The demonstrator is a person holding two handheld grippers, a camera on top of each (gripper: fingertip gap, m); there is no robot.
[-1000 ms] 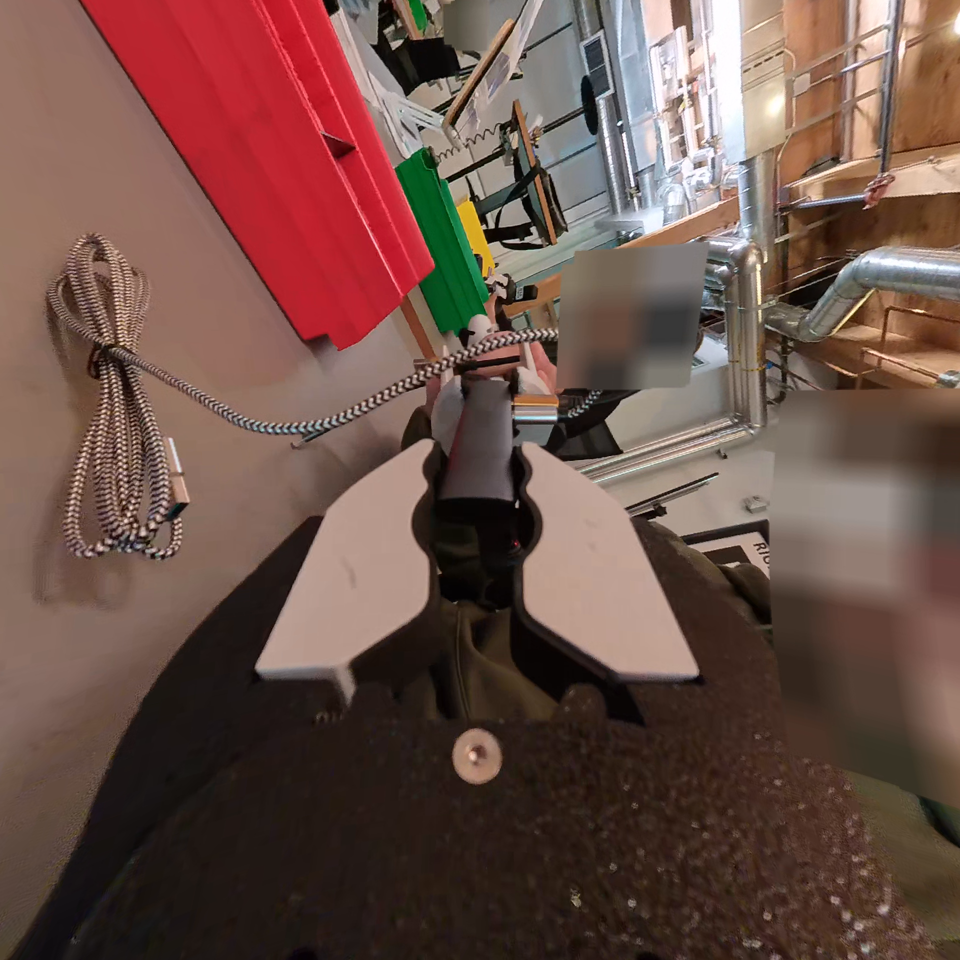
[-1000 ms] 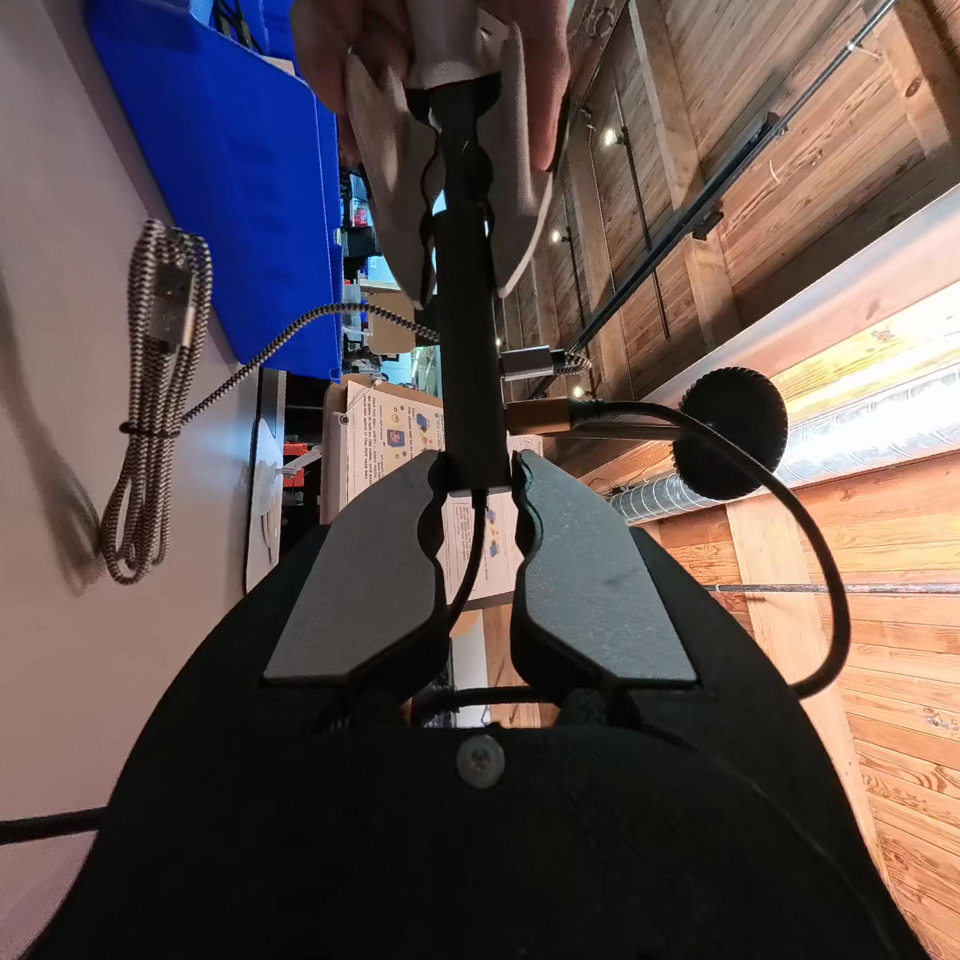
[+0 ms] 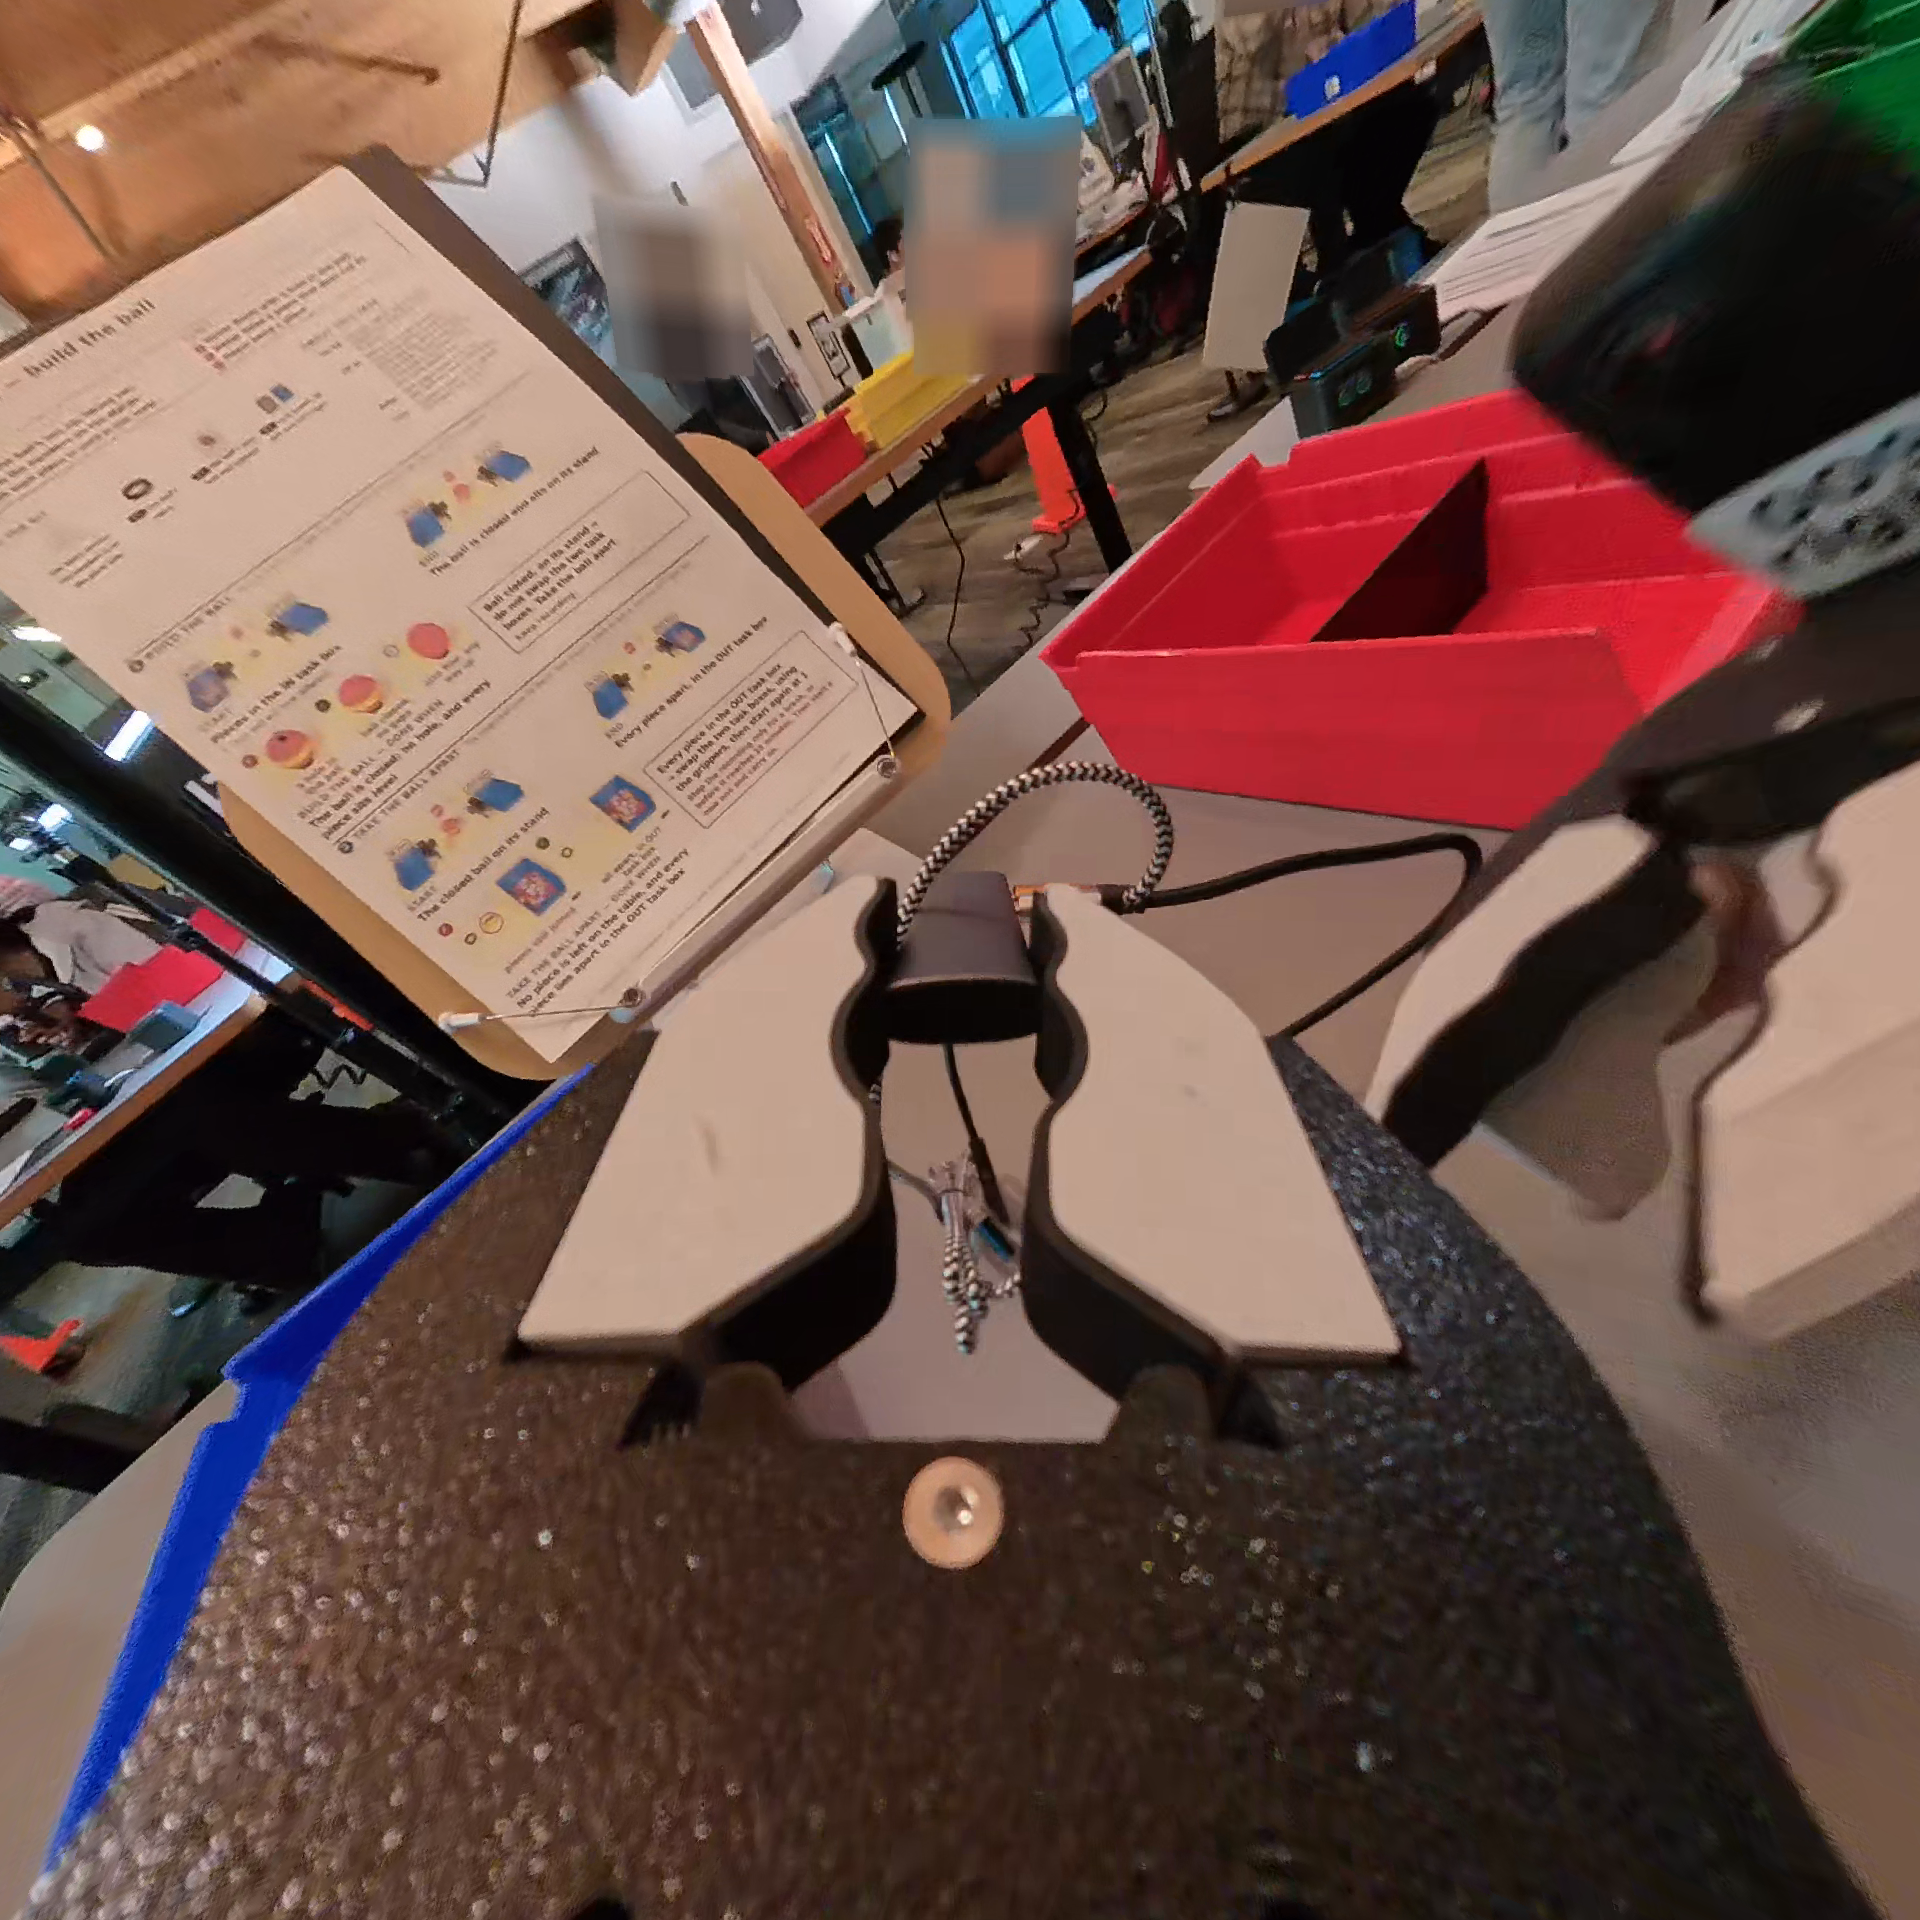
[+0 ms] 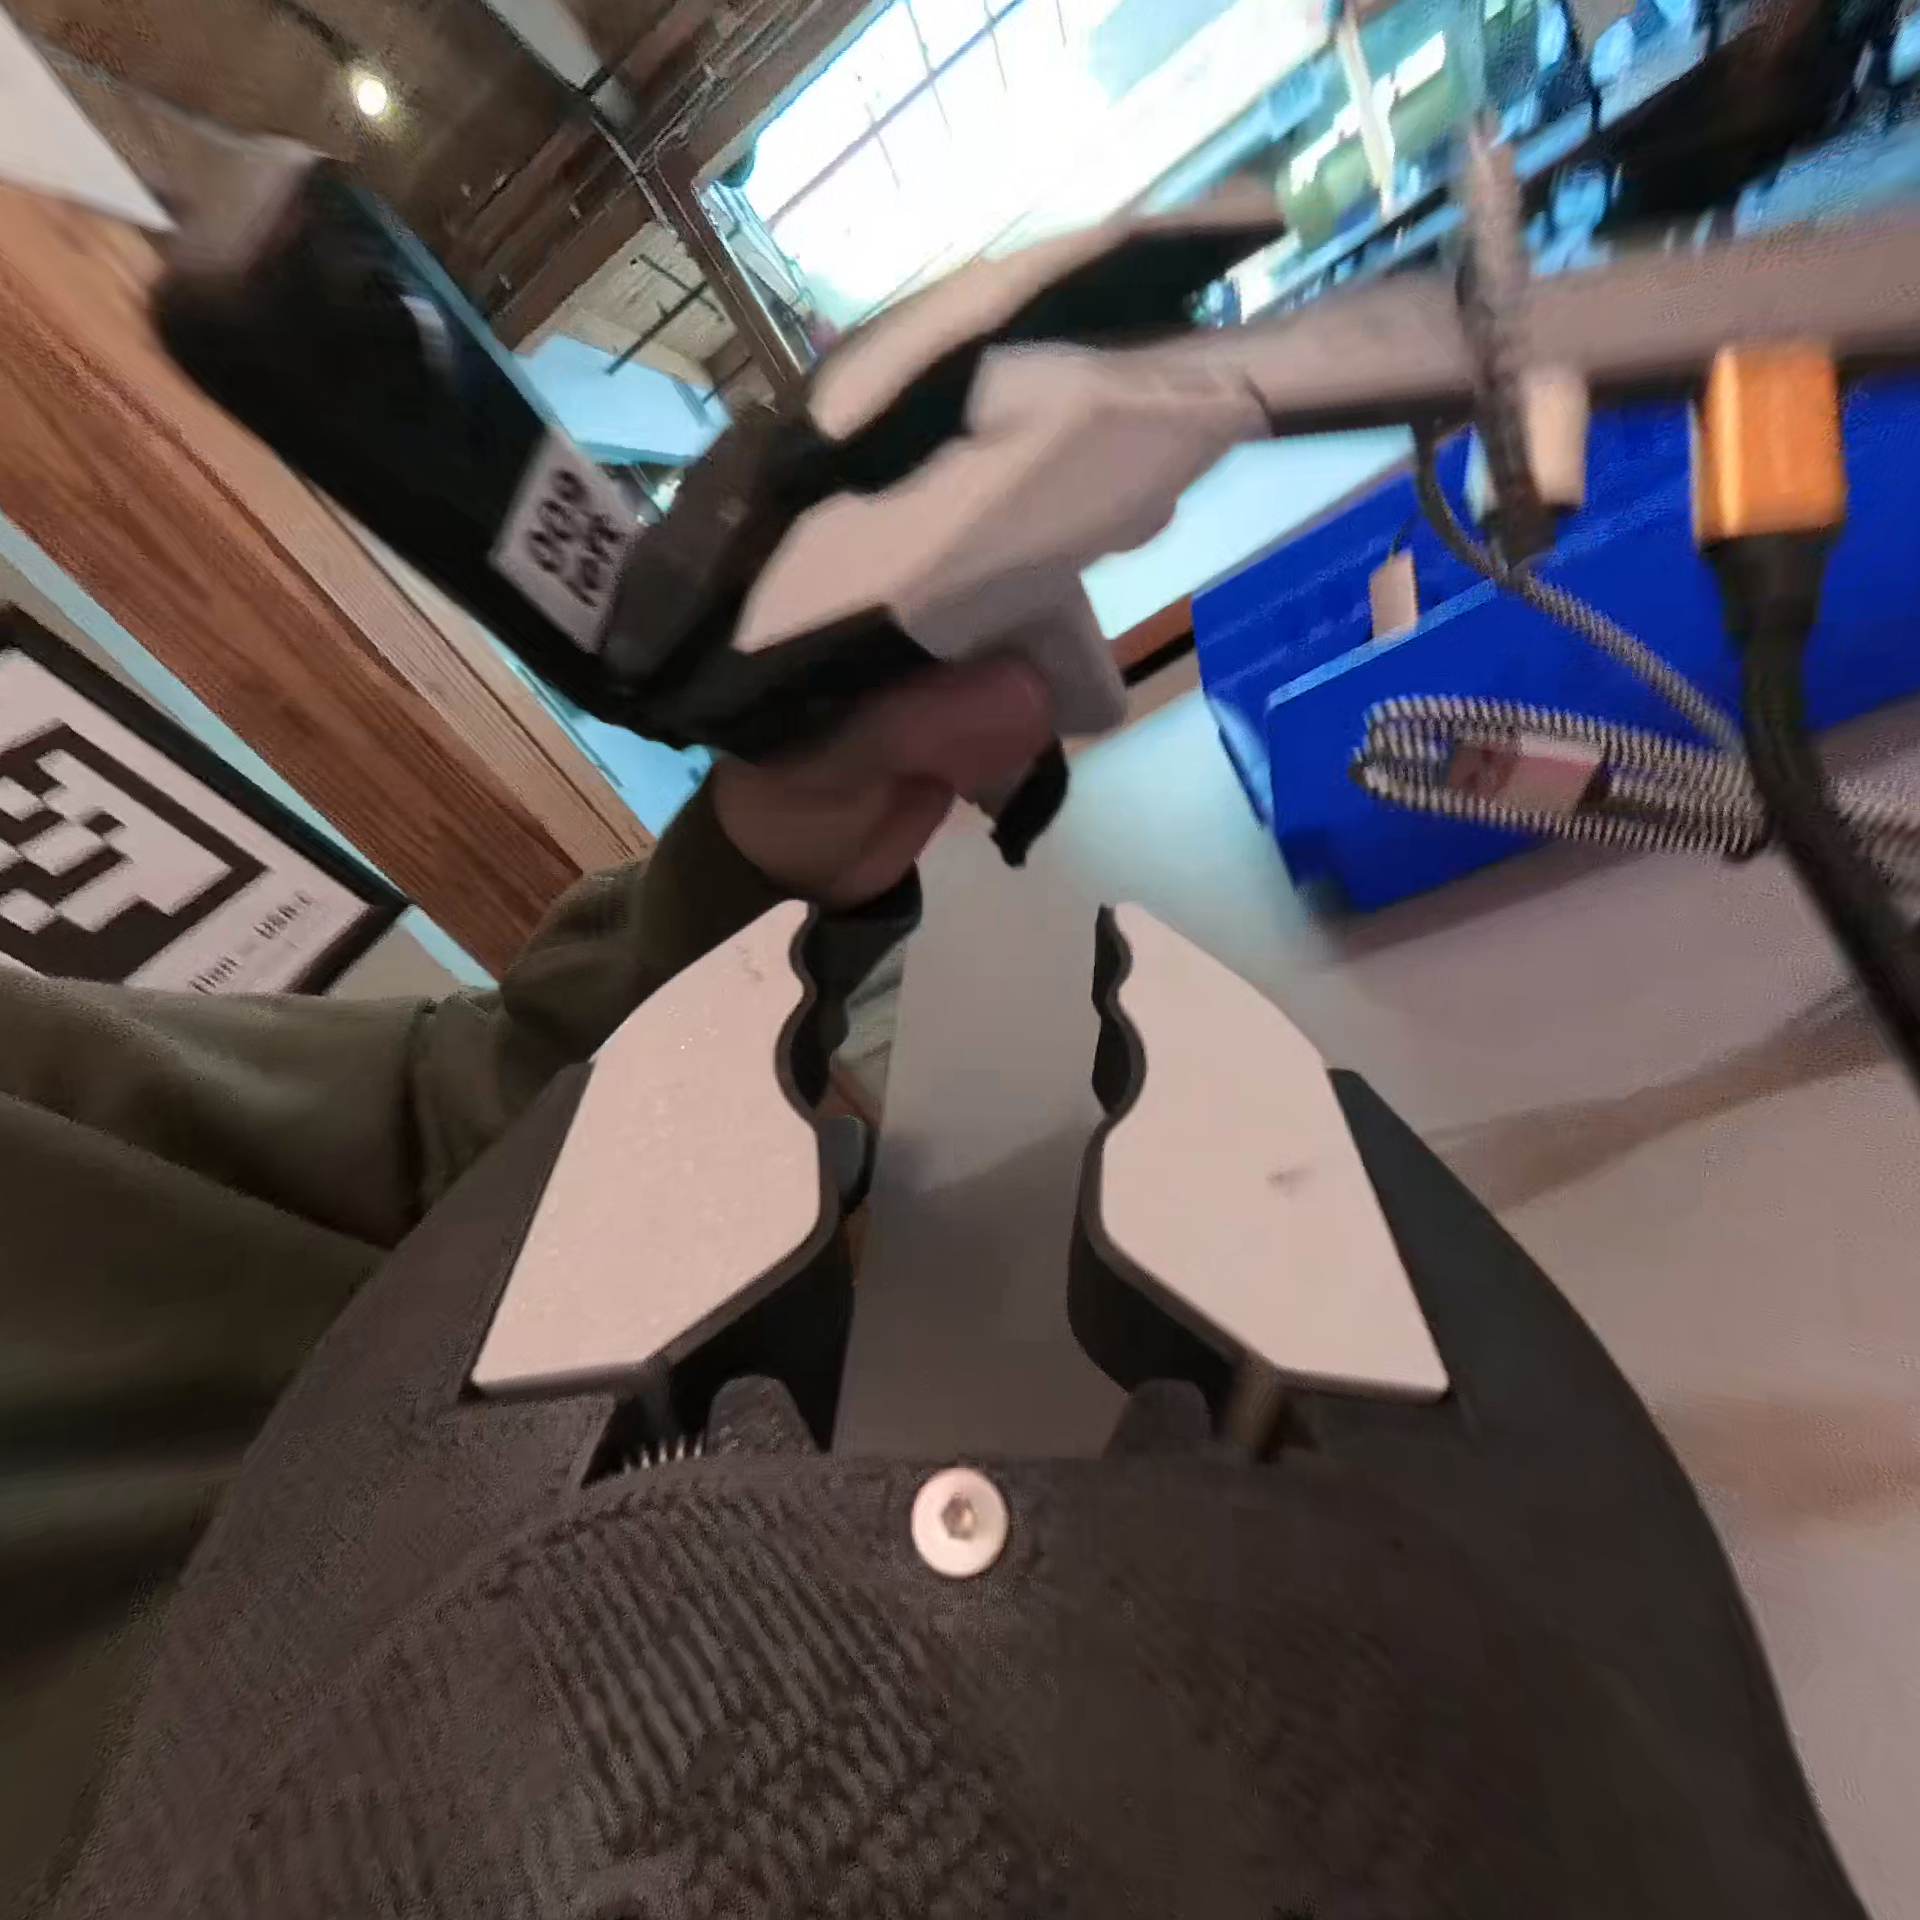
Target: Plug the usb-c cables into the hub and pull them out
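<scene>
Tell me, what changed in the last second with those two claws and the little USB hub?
The right gripper let go of the hub, opened and pulled away to the side. The left gripper swung round, bringing the hub level over the table. Unchanged: the left gripper stays clamped on the hub, and the braided cable and black cable stay plugged in.

1. Left gripper (image 3: 958, 940): pale grey wavy-edged finger plates on speckled black printed body, one silver screw
2. Right gripper (image 4: 954, 935): same build, ridged black body
3. Olive-green fabric sleeve (image 4: 208, 1122)
</scene>
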